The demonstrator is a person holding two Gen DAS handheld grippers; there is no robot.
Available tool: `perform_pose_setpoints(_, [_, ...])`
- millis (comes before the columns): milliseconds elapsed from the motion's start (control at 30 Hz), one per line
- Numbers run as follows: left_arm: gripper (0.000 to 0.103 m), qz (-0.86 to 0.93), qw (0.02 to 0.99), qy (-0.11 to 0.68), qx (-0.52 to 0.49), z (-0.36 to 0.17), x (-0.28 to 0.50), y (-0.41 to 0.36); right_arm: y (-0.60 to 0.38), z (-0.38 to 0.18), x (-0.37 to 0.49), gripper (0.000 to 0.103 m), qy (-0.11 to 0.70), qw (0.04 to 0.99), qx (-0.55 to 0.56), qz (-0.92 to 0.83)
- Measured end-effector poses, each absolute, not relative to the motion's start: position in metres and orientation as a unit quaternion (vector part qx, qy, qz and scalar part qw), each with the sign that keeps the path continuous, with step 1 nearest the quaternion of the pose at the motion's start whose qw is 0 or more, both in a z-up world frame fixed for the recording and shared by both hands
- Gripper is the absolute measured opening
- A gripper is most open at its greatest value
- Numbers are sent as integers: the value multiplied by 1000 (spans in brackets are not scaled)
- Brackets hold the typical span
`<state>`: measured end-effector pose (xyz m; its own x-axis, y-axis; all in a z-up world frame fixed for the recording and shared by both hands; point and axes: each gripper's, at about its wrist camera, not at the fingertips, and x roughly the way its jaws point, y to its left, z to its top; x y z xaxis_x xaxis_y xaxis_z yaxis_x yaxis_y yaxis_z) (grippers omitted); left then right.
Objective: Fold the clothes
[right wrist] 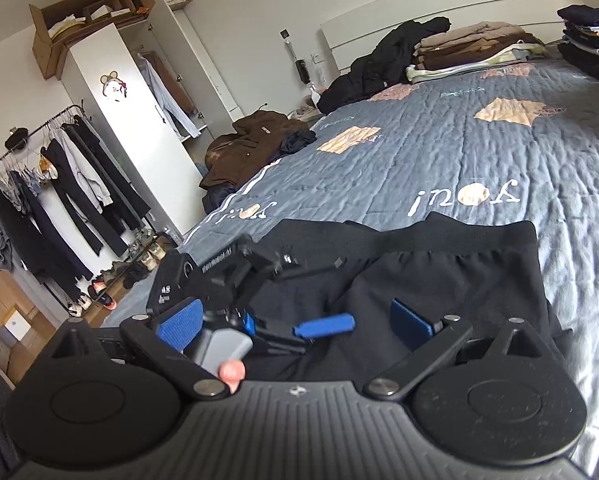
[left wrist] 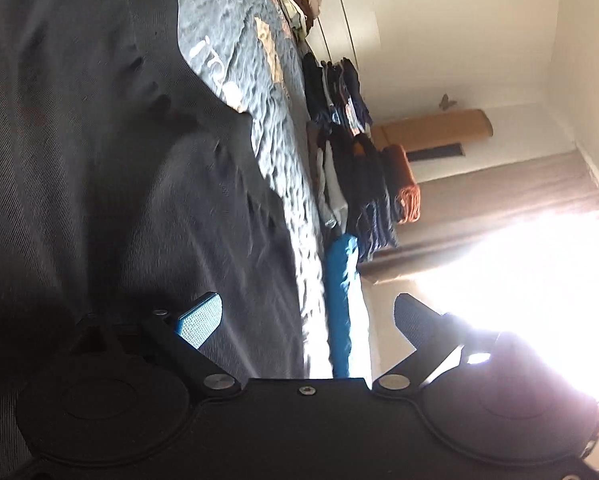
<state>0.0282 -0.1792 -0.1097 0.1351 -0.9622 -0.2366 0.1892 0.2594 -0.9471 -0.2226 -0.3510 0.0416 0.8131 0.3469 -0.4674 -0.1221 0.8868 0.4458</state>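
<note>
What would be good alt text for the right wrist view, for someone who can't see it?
A black garment with an elastic waistband lies on a grey quilted bed; the right gripper hangs over it, jaws open, and the left gripper reaches in from the left. Folded clothes stacks sit by the headboard, with a clothes rack and white wardrobe on the left.

Black trousers (right wrist: 419, 276) spread flat on the quilt (right wrist: 459, 152) at the bed's near end, waistband toward the headboard (right wrist: 439, 20). Folded stacks (right wrist: 475, 46) at the head end, more piles (right wrist: 591, 36) along the right edge. Left of the bed, a wardrobe (right wrist: 139, 112) and a clothes rack (right wrist: 59, 184).
</note>
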Motion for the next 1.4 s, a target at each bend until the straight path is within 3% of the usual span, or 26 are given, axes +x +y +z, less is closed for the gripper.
perform_pose_setpoints(100, [88, -435, 641, 484, -407, -117, 33, -173, -345, 40, -231, 100, 279, 932, 191, 130])
perform_pose_setpoints(200, [67, -387, 674, 498, -384, -129, 40, -157, -343, 39, -237, 100, 281, 932, 186, 130])
perform_pose_setpoints(267, [45, -358, 688, 505, -379, -136, 45, -147, -342, 38, -241, 100, 280, 934, 184, 128])
perform_pose_setpoints(300, [41, -343, 695, 507, -378, -138, 47, -141, -343, 38, -243, 100, 279, 934, 183, 128])
perform_pose_setpoints(667, [32, -209, 767, 461, -395, -137, 94, -62, -341, 39, -252, 100, 272, 938, 174, 127])
perform_pose_setpoints(933, [32, -199, 782, 430, -406, -129, 95, -33, -327, 37, -249, 100, 275, 936, 162, 148])
perform_pose_setpoints(1000, [33, -199, 784, 423, -407, -121, 88, -29, -324, 36, -248, 100, 277, 935, 159, 154])
perform_pose_setpoints(1167, [94, -238, 795, 376, -413, -89, 51, -20, -314, 37, -241, 100, 275, 934, 156, 164])
perform_pose_setpoints(1400, [96, -324, 739, 374, -458, -97, -10, -34, -305, 36, -225, 100, 279, 932, 158, 169])
